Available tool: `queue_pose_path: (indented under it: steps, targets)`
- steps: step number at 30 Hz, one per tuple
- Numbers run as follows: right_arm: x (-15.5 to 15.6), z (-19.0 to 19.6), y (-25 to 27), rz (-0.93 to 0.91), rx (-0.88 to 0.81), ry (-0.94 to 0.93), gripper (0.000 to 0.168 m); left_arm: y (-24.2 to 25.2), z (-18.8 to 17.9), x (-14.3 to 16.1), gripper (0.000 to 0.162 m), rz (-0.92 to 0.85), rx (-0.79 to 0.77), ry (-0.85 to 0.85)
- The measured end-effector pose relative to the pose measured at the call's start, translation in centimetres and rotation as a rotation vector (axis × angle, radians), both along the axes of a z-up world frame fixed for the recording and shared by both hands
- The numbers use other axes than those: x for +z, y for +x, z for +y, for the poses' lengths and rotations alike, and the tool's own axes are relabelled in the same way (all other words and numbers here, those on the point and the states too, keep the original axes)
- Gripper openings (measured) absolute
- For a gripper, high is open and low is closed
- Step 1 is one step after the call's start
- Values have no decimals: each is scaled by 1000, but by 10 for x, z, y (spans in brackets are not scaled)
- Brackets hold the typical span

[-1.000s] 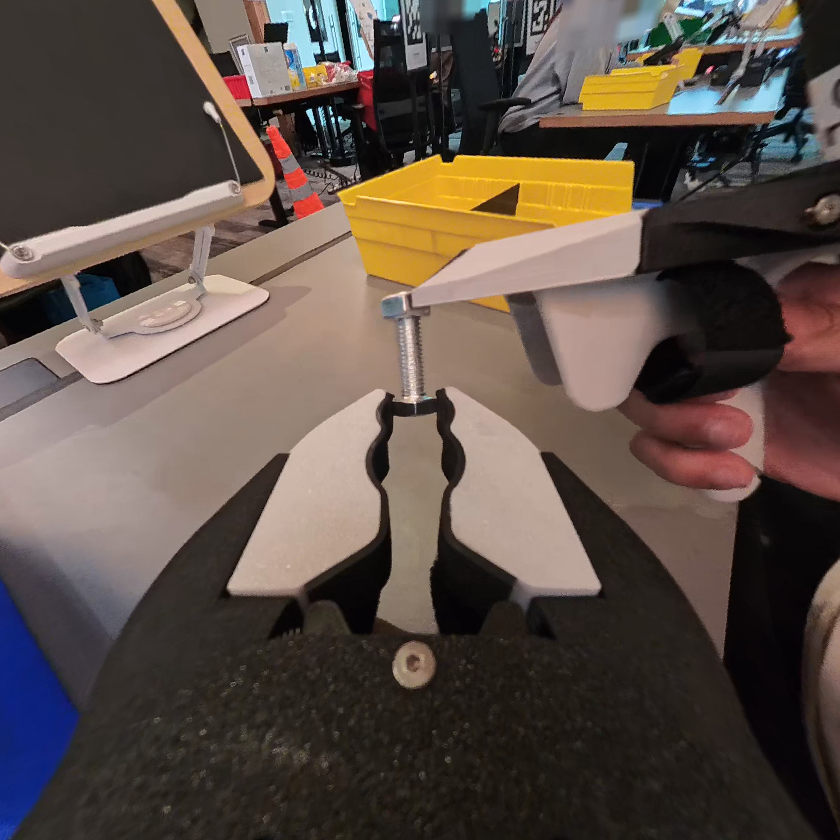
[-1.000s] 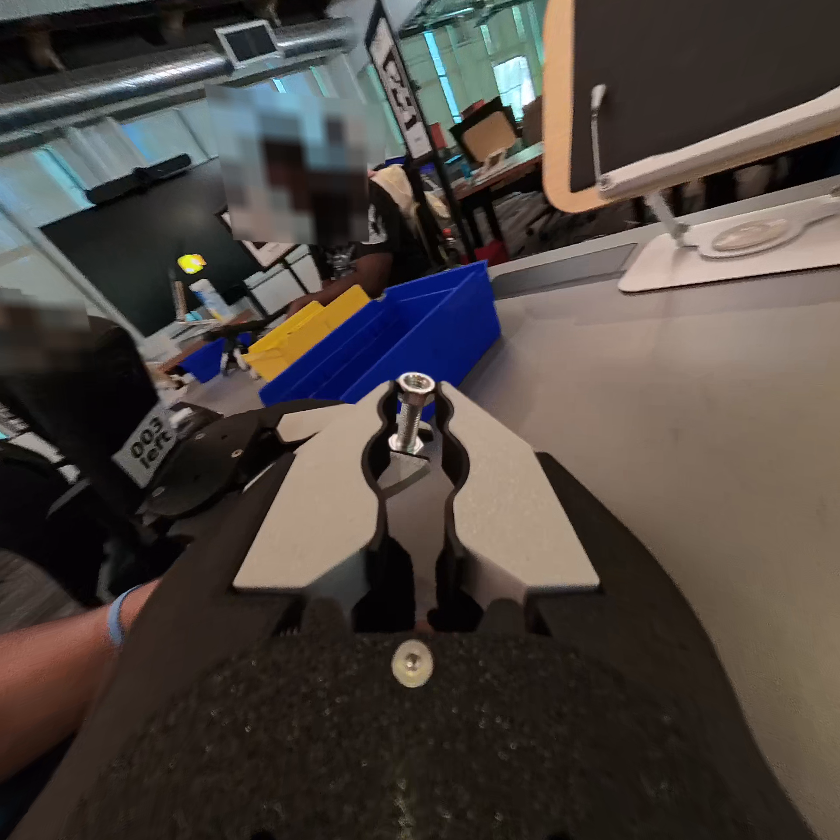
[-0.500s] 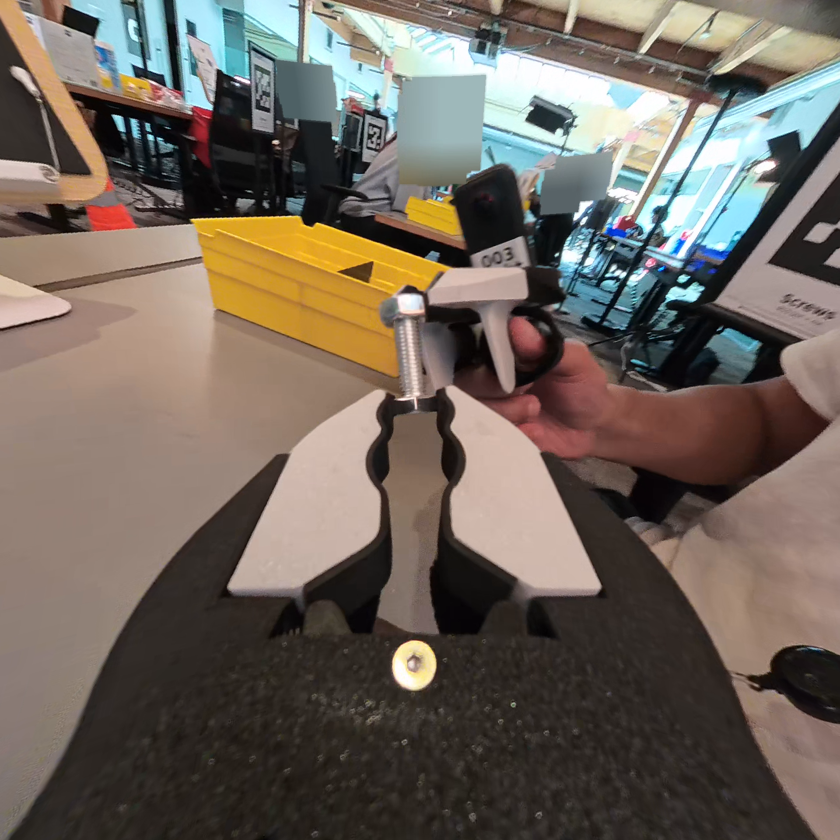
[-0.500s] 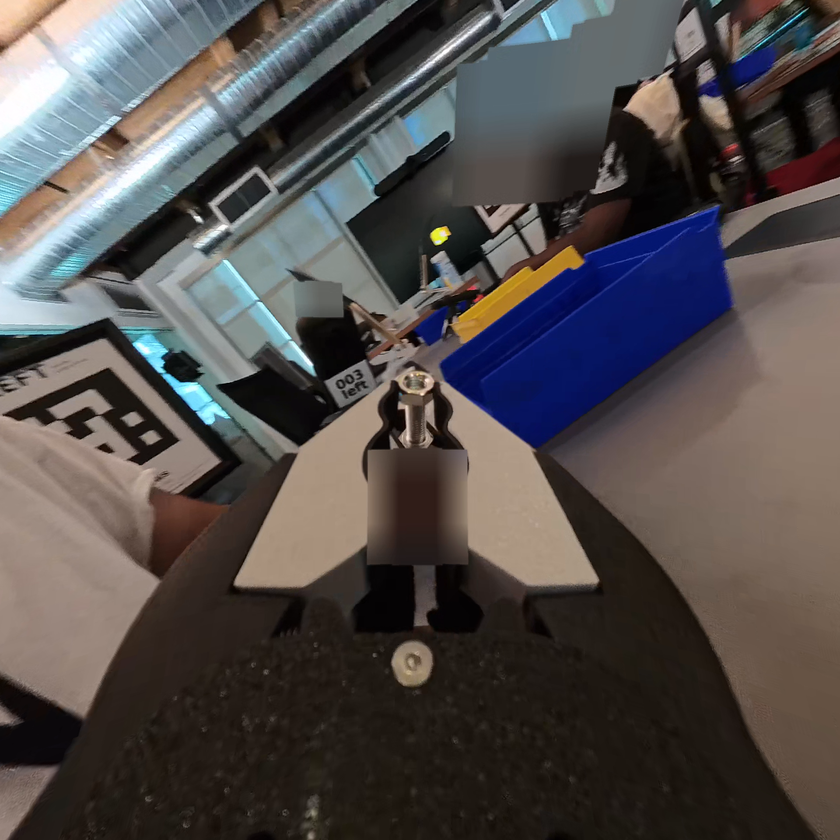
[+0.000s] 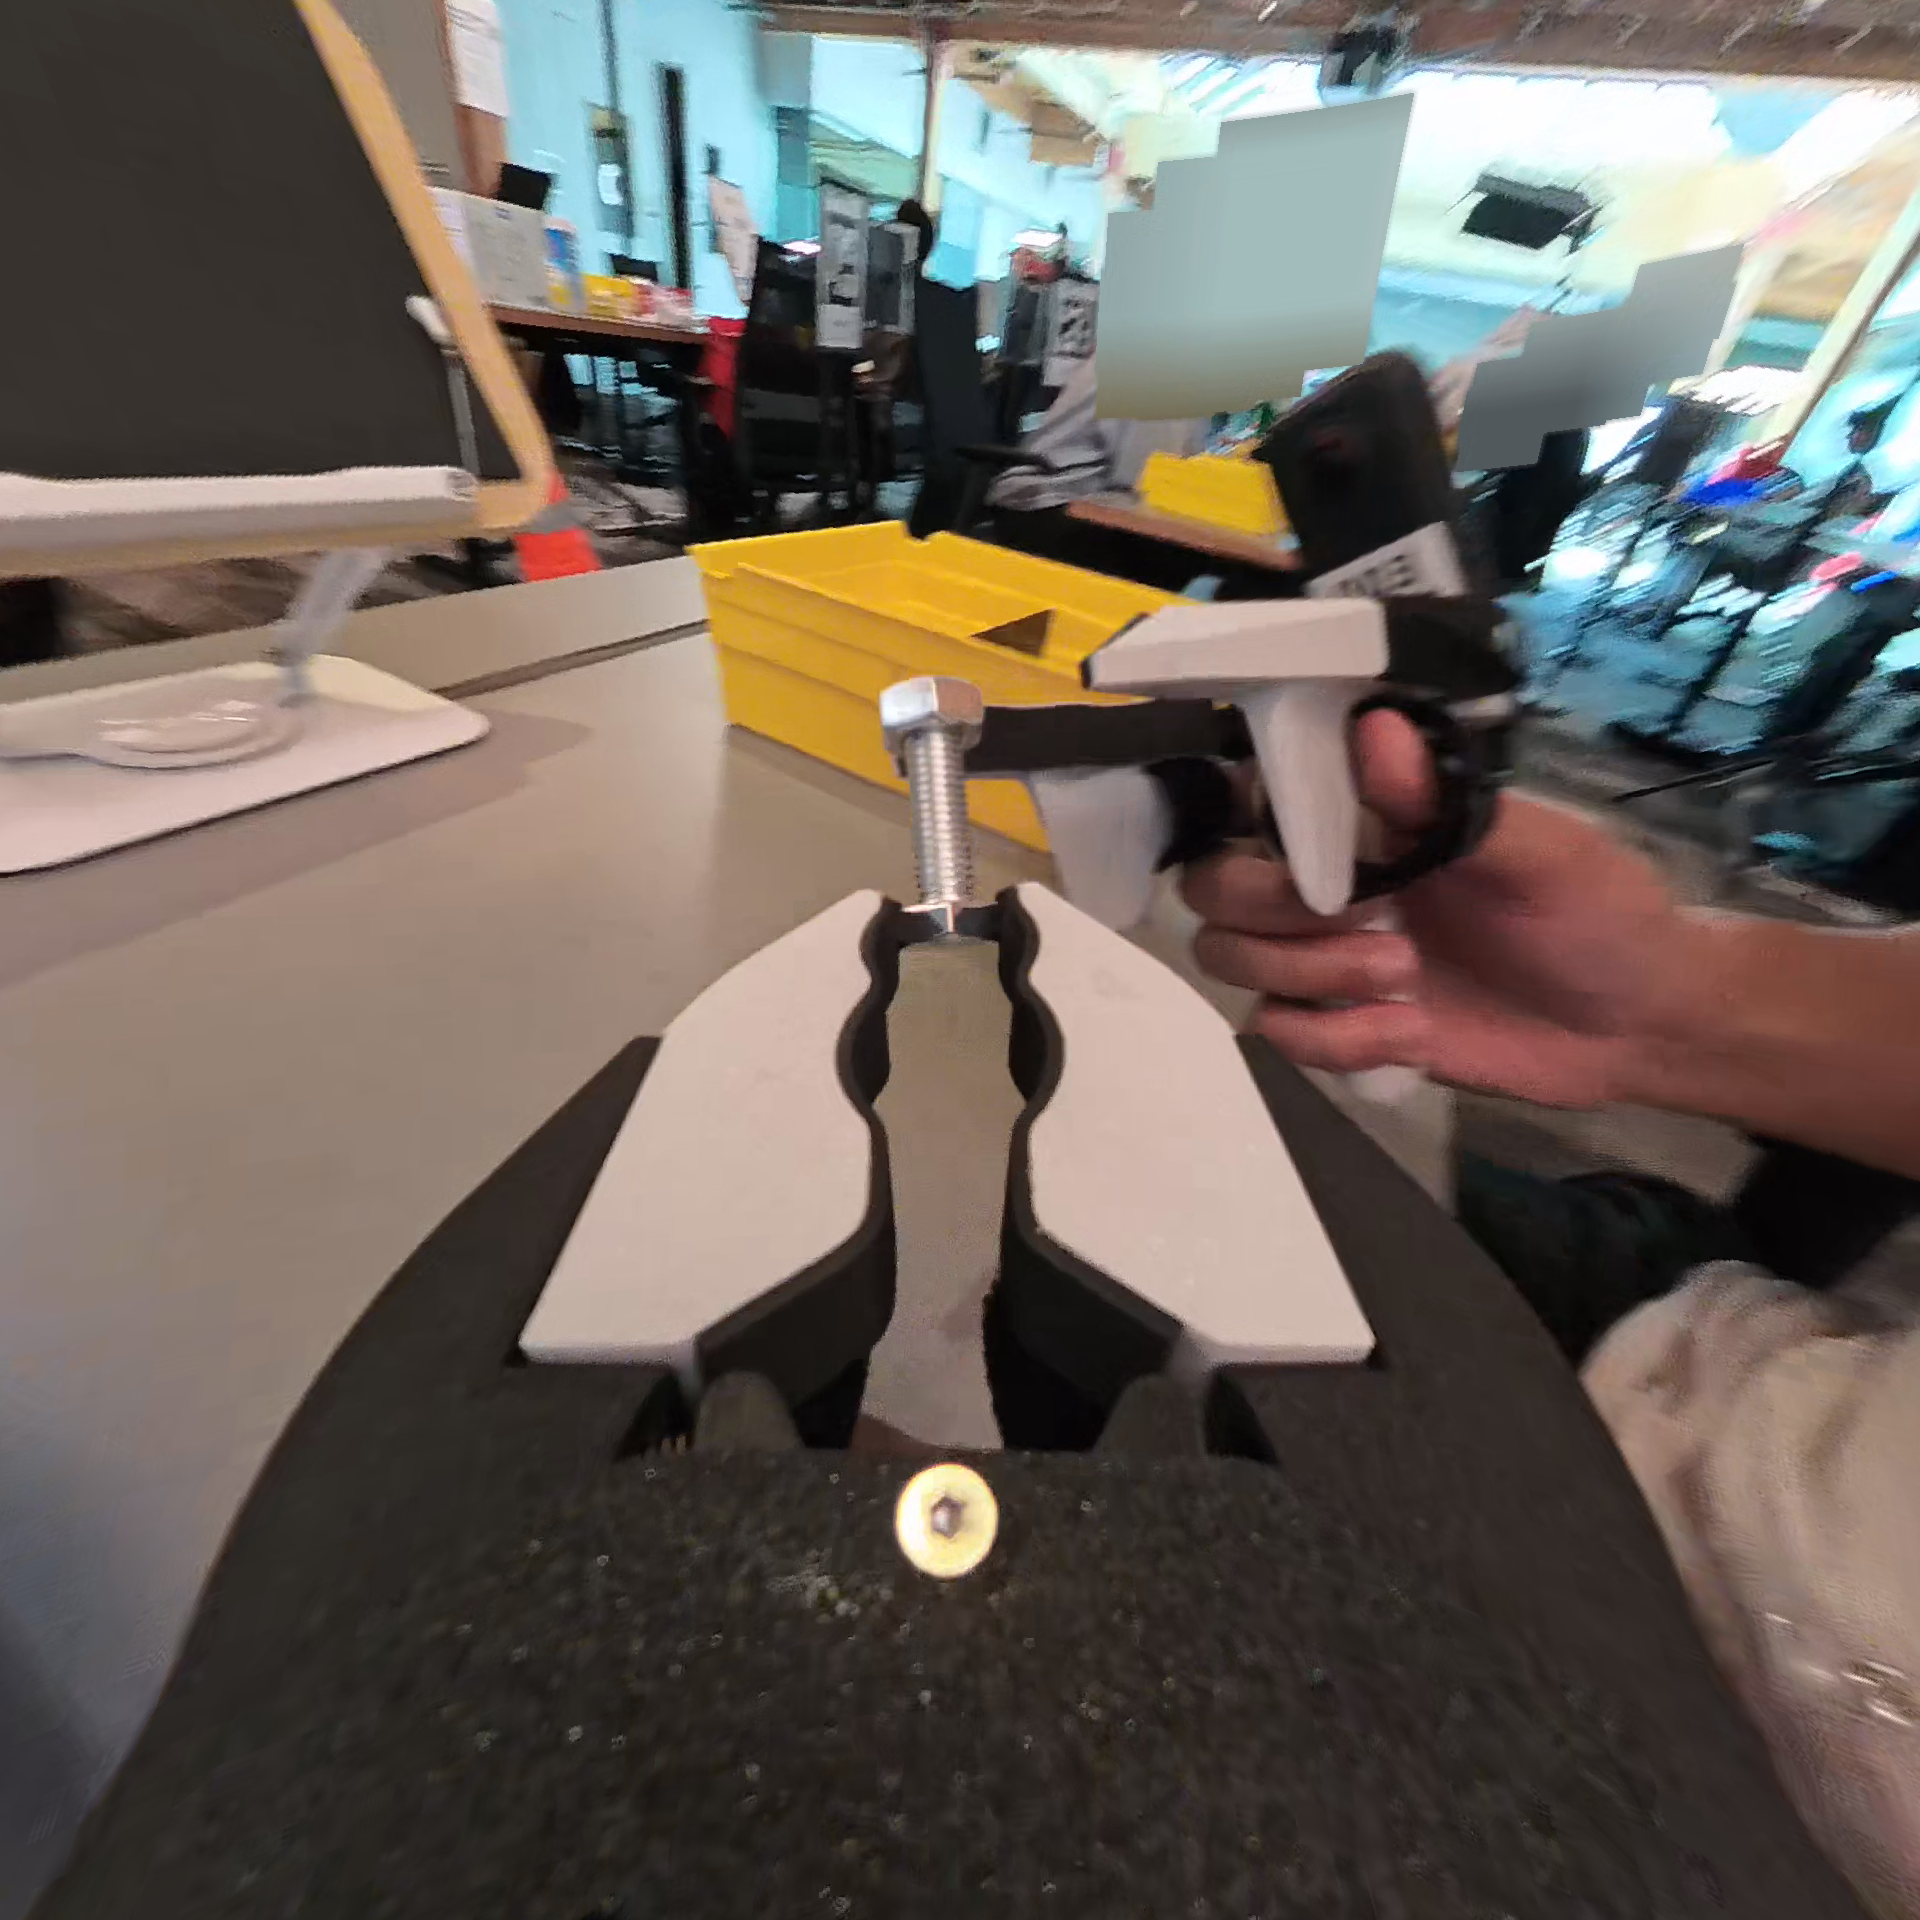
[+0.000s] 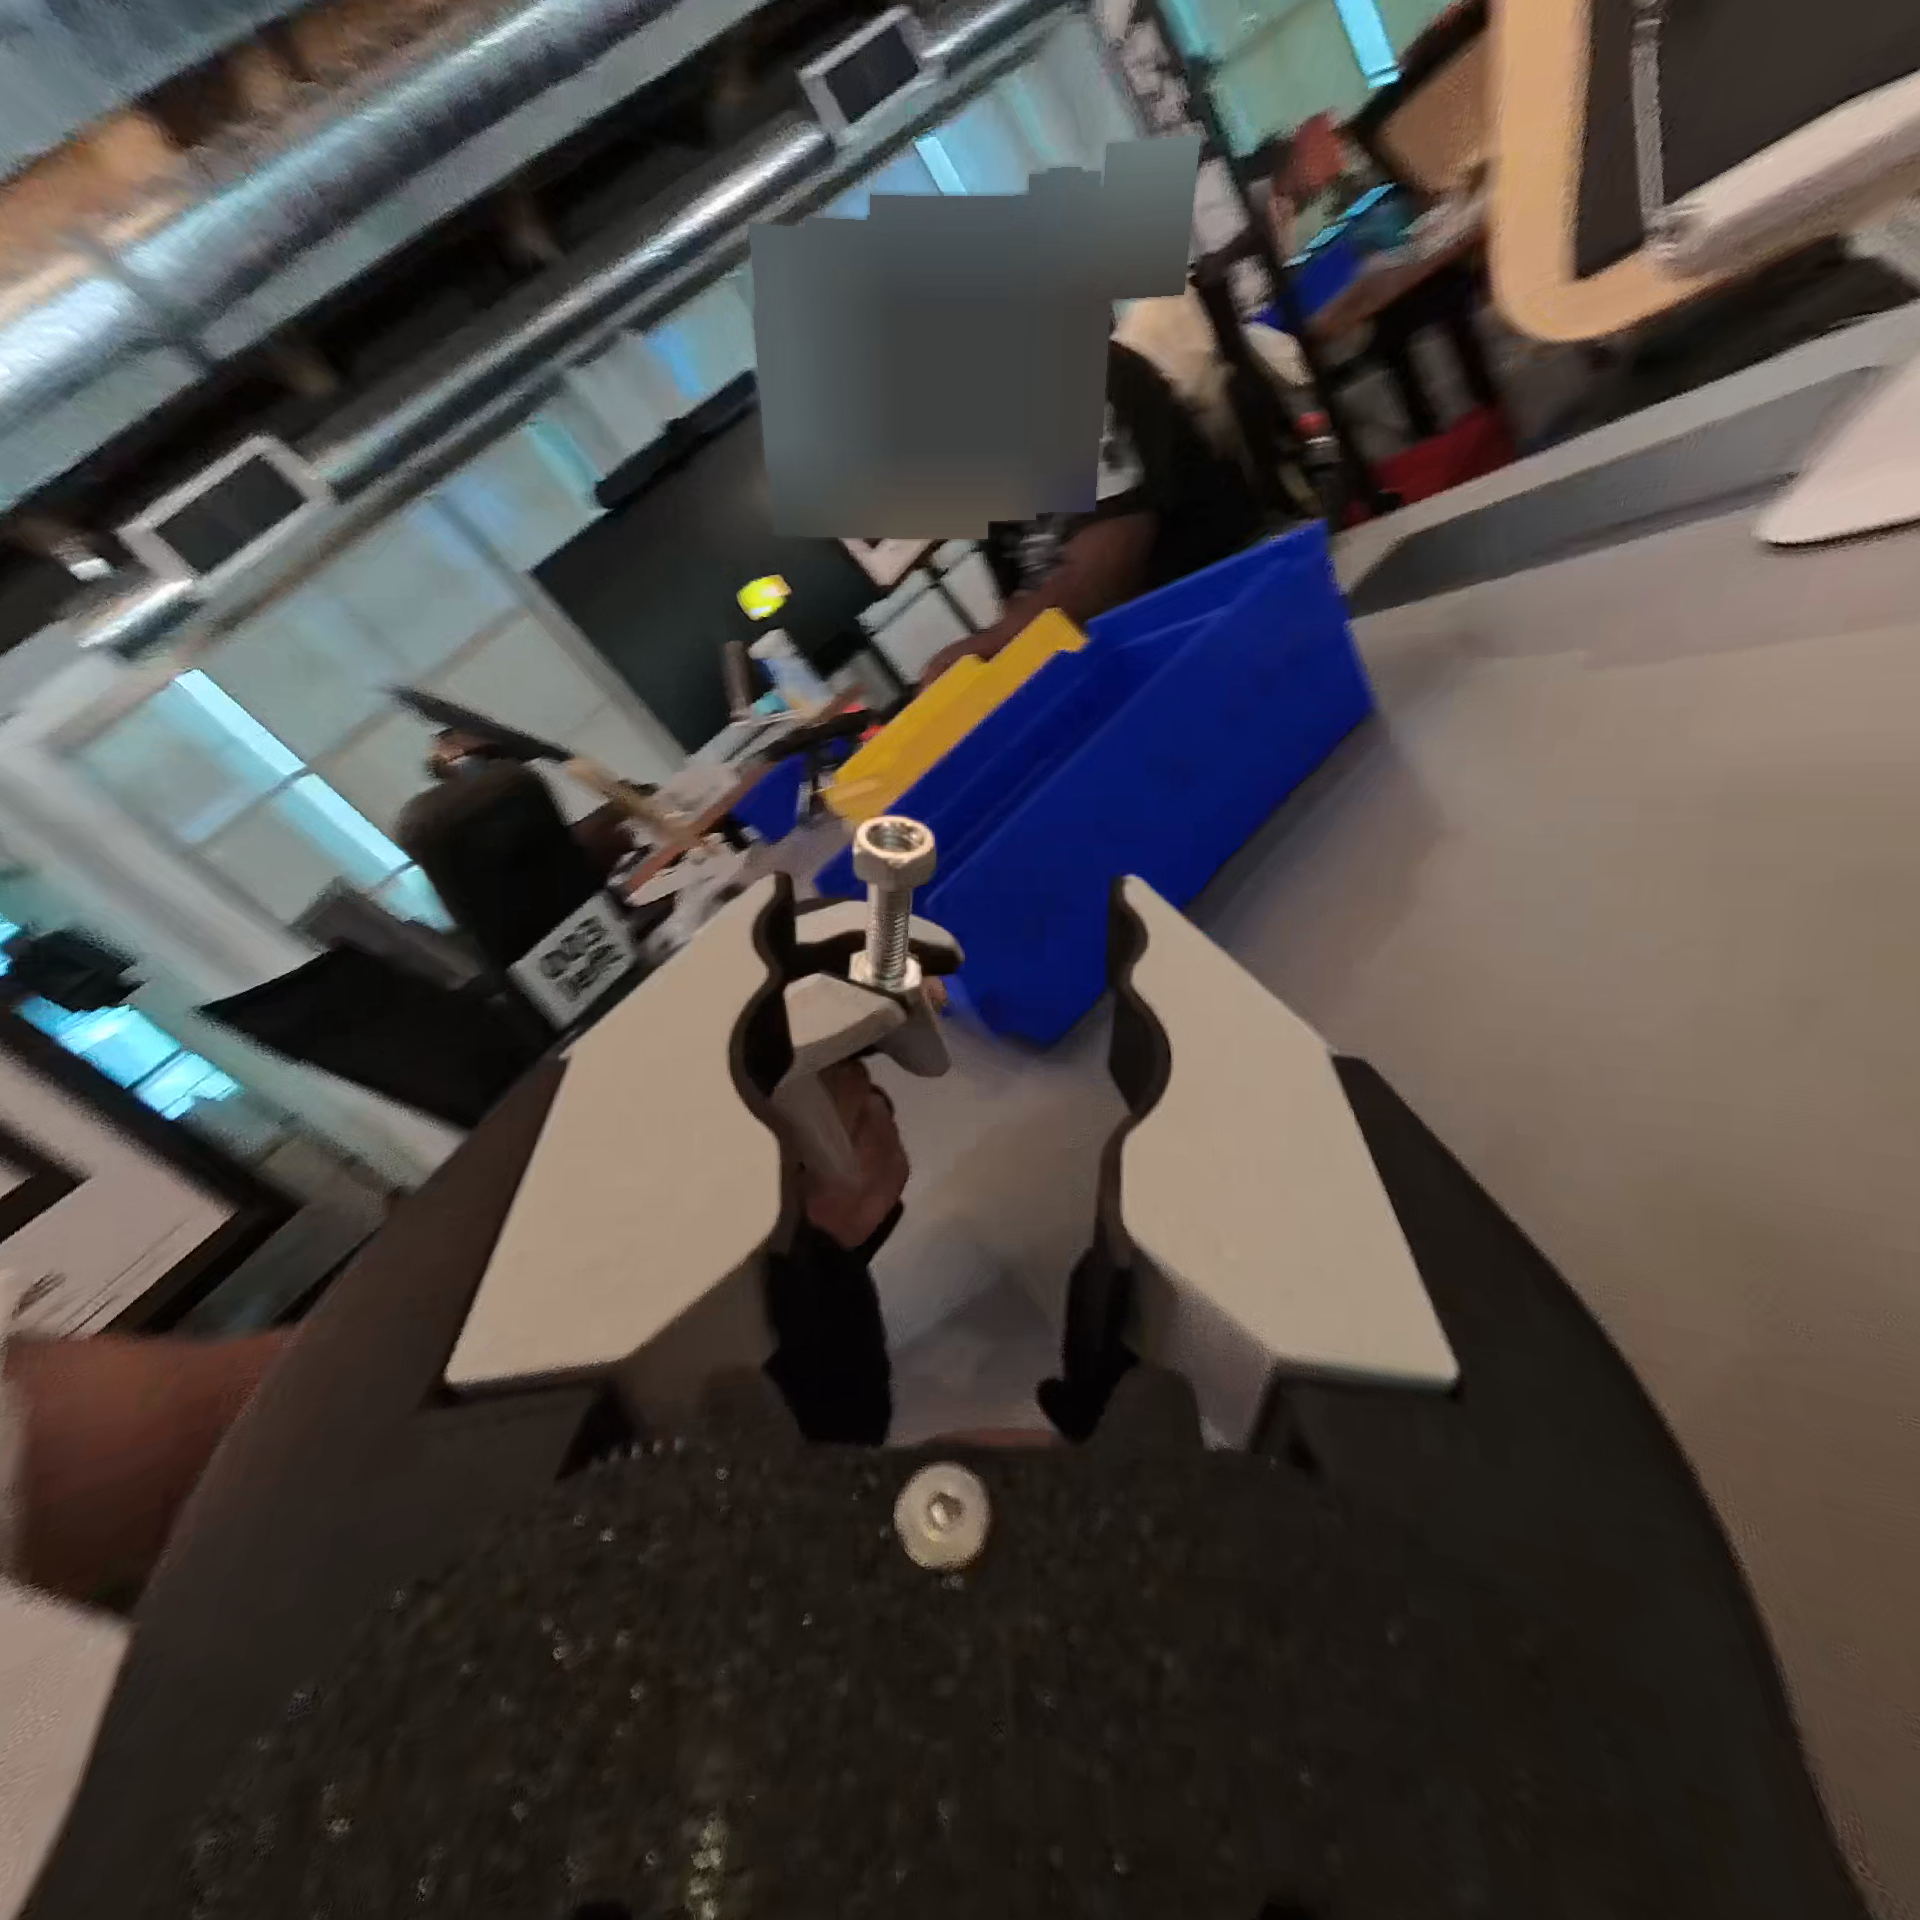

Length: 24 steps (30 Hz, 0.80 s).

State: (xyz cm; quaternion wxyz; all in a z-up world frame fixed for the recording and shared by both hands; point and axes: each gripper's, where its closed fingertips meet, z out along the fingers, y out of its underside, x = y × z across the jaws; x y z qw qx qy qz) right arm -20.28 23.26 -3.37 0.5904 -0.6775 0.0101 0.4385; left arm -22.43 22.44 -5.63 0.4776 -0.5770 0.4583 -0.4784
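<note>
Now our right gripper stands wide, bolt released since half-second ago; our left gripper alone pinches nut at bolt's base.

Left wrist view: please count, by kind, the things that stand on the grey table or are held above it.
Tools: 2, the left tool and the right tool
Bolt: 1
Nut: 1
Yellow bin: 1
Screen on stand: 1
Total: 6
</note>
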Motion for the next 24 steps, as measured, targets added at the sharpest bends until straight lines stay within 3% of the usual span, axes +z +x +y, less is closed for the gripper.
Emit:
queue_pose_path:
  steps: [4, 9, 13, 14, 19, 24]
  targets:
    - [-9, 6, -9, -73, -203, -62, 57, -1, 9, -8, 18, 75, 94, 105]
    - [-3, 6, -5, -42, -282, -78, 42, 1, 6, -11, 18, 111, 102, 164]
    - [-10, 8, -9, -5, -234, -117, 32, 3, 4, -13, 18, 120, 98, 171]
    - [-8, 7, -11, 2, -212, -106, 21, 3, 4, -13, 18, 122, 97, 174]
    - [-3, 3, -12, -51, -164, -49, 18, 4, 0, -10, 18, 100, 62, 156]
    - [12, -9, -14, -67, 39, 94, 18, 0, -21, 5, 18, -49, -186, -104]
